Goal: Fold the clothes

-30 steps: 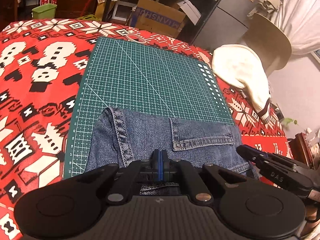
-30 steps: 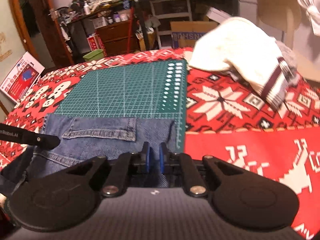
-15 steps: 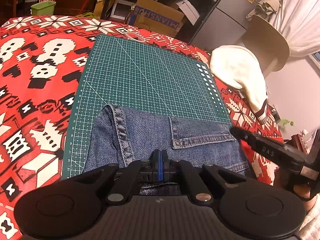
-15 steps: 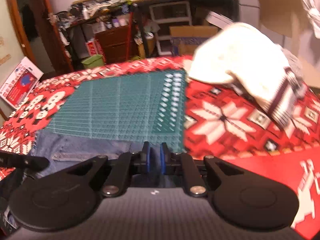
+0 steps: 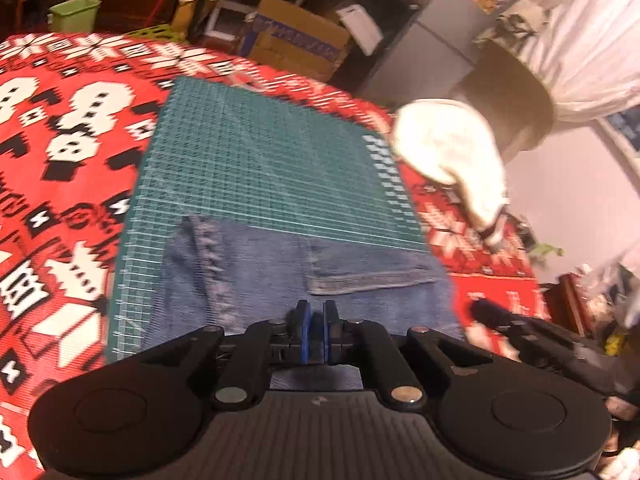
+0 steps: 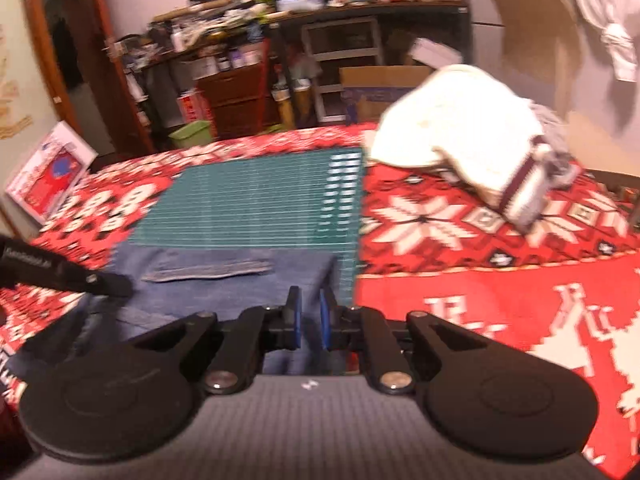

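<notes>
jeans point(image 5: 280, 276): blue denim, folded flat, one pocket flap with pale stitching showing, thick seam running down its left side – blurred in both views
jeans place: lower centre of both frames, on the near end of the green cutting mat point(image 5: 260, 168), right edge reaching about to the mat's right border
left gripper point(image 5: 316, 330): bottom centre of left wrist view, blue pads almost together with a thin slit between, denim behind and under the tips – can't tell if cloth is pinched
right gripper point(image 6: 310, 322): bottom centre of right wrist view, jaws narrow with a small gap, over the jeans' right corner; grip on cloth not clear
other gripper in view: the right one pokes in at lower right of left wrist view, the left one at the left edge of right wrist view, tip over the denim
white garment point(image 6: 460, 140): cream knit, striped cuff, heaped at upper right on the blanket – apart from the mat
red patterned blanket point(image 6: 480, 300): covers the whole surface under the mat
counts: jeans 1, mat 1, white garment 1, grippers 2, blanket 1
</notes>
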`<state>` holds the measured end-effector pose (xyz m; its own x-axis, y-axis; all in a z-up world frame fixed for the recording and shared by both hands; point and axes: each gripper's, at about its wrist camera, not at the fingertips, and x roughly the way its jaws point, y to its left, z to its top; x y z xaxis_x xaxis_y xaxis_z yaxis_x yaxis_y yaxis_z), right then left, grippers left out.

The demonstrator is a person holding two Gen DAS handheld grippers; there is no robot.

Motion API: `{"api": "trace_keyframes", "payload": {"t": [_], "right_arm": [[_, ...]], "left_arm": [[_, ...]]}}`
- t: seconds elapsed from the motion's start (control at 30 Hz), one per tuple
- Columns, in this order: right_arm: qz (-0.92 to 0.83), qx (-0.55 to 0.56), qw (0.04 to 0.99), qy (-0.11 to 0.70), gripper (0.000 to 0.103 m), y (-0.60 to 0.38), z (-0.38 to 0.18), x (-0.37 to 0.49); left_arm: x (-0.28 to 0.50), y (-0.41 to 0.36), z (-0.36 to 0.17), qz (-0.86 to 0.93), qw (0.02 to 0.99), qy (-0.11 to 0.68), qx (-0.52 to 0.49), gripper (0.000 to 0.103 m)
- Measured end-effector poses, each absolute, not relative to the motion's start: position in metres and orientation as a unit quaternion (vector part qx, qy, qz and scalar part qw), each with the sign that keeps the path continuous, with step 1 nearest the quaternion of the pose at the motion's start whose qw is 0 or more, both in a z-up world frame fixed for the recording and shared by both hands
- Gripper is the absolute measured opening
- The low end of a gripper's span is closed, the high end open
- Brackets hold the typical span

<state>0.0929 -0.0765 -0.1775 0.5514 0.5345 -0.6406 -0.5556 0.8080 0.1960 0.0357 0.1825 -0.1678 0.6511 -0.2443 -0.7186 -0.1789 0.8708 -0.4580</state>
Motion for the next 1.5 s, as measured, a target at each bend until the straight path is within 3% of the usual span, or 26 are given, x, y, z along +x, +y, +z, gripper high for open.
{"api": "trace_keyframes", "payload": {"t": [0.33,0.67,0.8,1.0,1.2,1.27,1.33,1.4,1.5], "right_arm": [[0.305,-0.055,0.878,0.364,0.014,-0.083,-0.201,0.062],[0.317,-0.053,0.881,0.348,0.018,-0.094,-0.165,0.031],[0.329,-0.073,0.882,0.329,0.03,-0.065,-0.163,0.018],[0.32,-0.083,0.888,0.318,0.032,-0.056,-0.19,0.01],[0.308,-0.092,0.888,0.33,0.043,-0.063,-0.187,0.001],[0.302,-0.083,0.89,0.33,0.048,-0.068,-0.181,0.0],[0.299,-0.07,0.894,0.327,0.05,-0.071,-0.174,0.001],[0.3,-0.057,0.898,0.318,0.05,-0.071,-0.165,0.006],[0.294,-0.056,0.905,0.303,0.05,-0.061,-0.155,0.022]], "left_arm": [[0.016,0.163,-0.183,-0.028,0.87,0.432,-0.237,0.003],[-0.012,0.145,-0.168,-0.036,0.883,0.426,-0.196,0.004],[-0.01,0.132,-0.177,-0.033,0.885,0.429,-0.178,0.004],[-0.018,0.134,-0.188,-0.025,0.891,0.418,-0.174,0.007],[-0.026,0.135,-0.183,-0.01,0.891,0.417,-0.181,0.007],[-0.03,0.132,-0.17,0.007,0.902,0.399,-0.166,0.02],[-0.034,0.129,-0.156,0.024,0.916,0.372,-0.148,0.023],[-0.032,0.134,-0.144,0.03,0.923,0.352,-0.153,0.023],[-0.012,0.148,-0.135,0.036,0.925,0.341,-0.165,0.007]]}}
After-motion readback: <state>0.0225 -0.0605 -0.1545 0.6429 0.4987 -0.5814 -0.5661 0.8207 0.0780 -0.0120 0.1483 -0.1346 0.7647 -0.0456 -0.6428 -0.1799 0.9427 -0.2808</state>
